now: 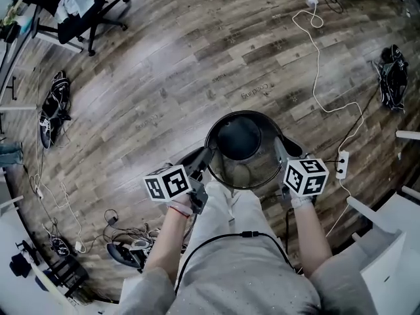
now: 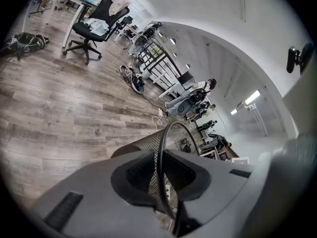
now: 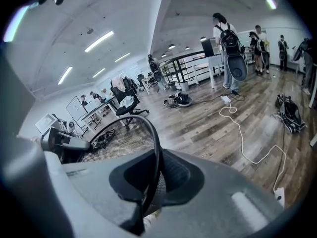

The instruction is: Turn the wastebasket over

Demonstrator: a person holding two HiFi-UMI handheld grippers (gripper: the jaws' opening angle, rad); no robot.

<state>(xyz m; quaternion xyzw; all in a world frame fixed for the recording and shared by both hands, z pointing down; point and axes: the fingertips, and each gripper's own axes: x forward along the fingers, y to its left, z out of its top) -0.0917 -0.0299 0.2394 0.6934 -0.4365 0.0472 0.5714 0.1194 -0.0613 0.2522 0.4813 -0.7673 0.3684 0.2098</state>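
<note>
A black wire-mesh wastebasket hangs in front of the person, mouth up, its dark bottom showing inside. My left gripper is shut on the rim at the basket's left side. My right gripper is shut on the rim at its right side. In the left gripper view the black rim wire of the wastebasket runs between the jaws of the left gripper, with mesh behind it. The right gripper view shows the same: the wastebasket rim passes through the jaws of the right gripper.
Wood-look floor all round. An office chair stands far left. Bags lie at left and far right. A white cable with a power strip runs at right. White furniture near right; cable clutter lower left. People stand in the distance.
</note>
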